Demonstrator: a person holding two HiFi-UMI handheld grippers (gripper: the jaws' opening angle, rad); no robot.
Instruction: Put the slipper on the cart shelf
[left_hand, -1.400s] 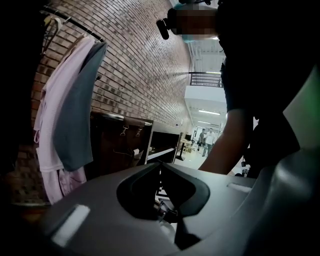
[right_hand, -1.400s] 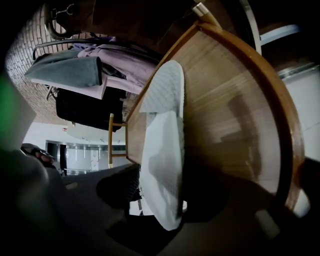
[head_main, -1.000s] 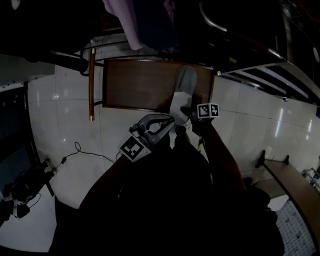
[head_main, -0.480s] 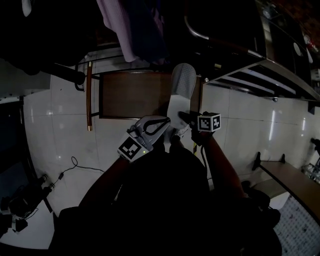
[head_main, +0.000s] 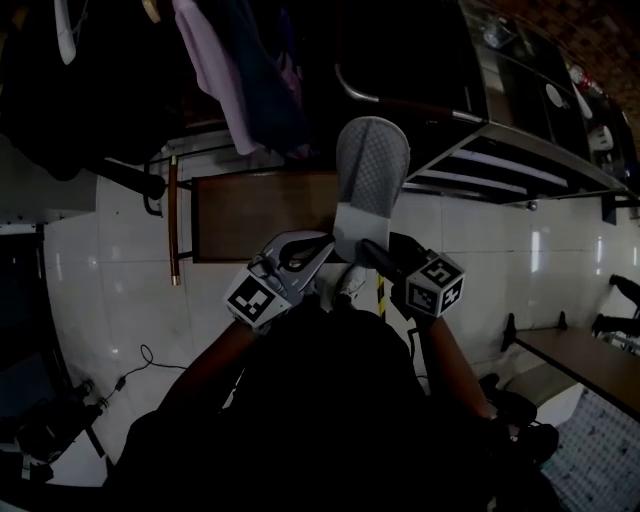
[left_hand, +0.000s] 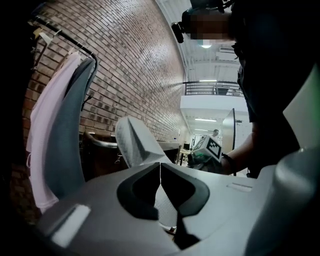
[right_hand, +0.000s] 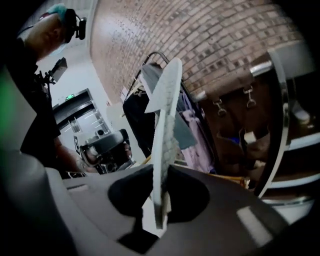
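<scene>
Rough brick wall behind everything, red-brown courses in pale mortar; glossy white floor tiles with thin dark joints underneath; metal cart at the right, slatted shelves catching the light; hanging garments at upper left, pale pink beside dark cloth; flat brown rectangular board low by the floor, thin rods along its left edge; slipper up in the air over the board's right end, just beside the cart's shelves and on none of them, oval, grey and finely dotted toward the head view, white at the near end, thin as a blade edge-on in the right gripper view; right claw clenched on that white end; left claw closed tip to tip just beside the slipper, a pale dotted surface showing through the gap behind the tips; black-and-white square patterns on each marker cube.
</scene>
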